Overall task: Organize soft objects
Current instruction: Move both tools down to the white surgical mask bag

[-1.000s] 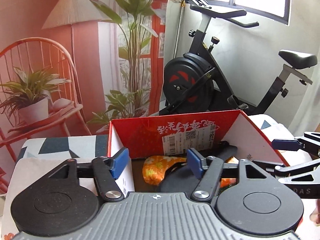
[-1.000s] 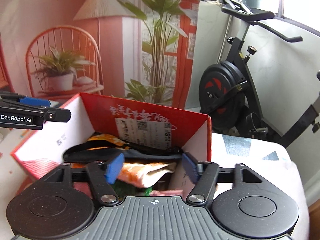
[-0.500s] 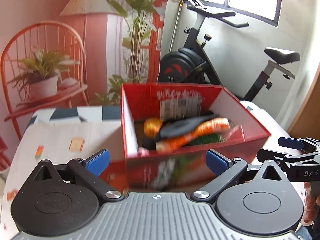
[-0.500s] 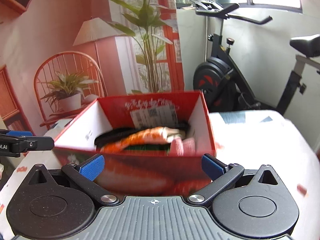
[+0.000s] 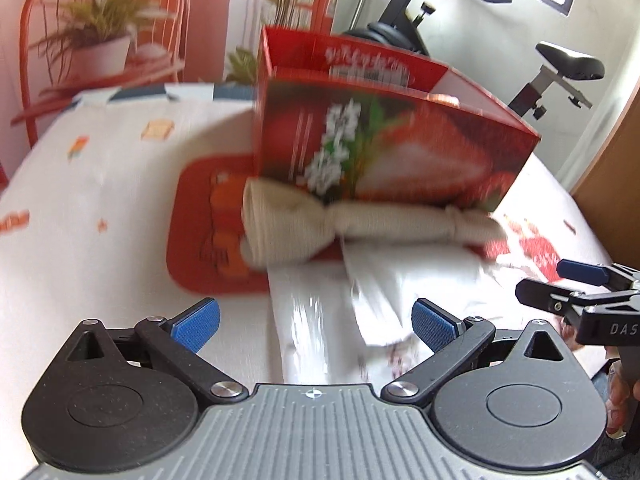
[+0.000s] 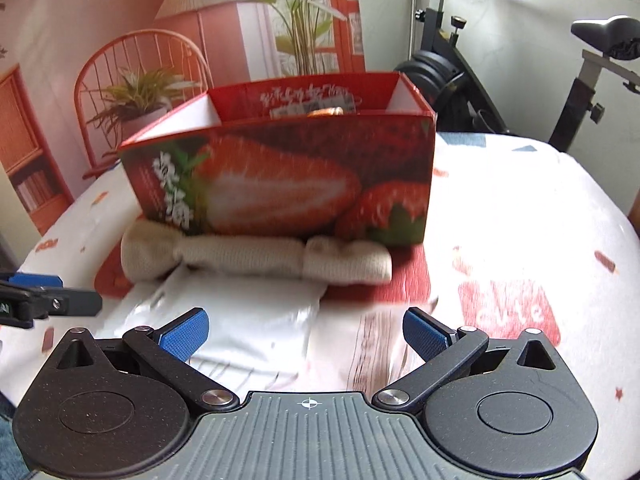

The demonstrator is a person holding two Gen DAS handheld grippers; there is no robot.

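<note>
A red box (image 5: pixel 384 136) (image 6: pixel 288 184) printed with strawberries stands on the patterned cloth, with an orange soft thing (image 6: pixel 324 111) just showing over its rim. Against its near side lies a beige knitted roll (image 5: pixel 352 228) (image 6: pixel 256 258), tied at two spots. A white plastic bag (image 5: pixel 360 300) (image 6: pixel 240 320) lies flat in front of the roll. My left gripper (image 5: pixel 314 322) is open and empty, low over the bag. My right gripper (image 6: pixel 304 332) is open and empty too, short of the roll. Each gripper shows at the edge of the other's view.
A white cloth (image 6: pixel 500 208) with red prints covers the surface. An exercise bike (image 6: pixel 472 64) stands behind at the right. A backdrop (image 6: pixel 168 40) with a pictured chair, lamp and plants hangs behind. A person's fingers (image 5: pixel 616 396) hold the right gripper.
Both grippers pulled back from over the box and sank toward the cloth, their jaws spreading wider. The box's inside dropped from sight; the beige roll and white bag came into view.
</note>
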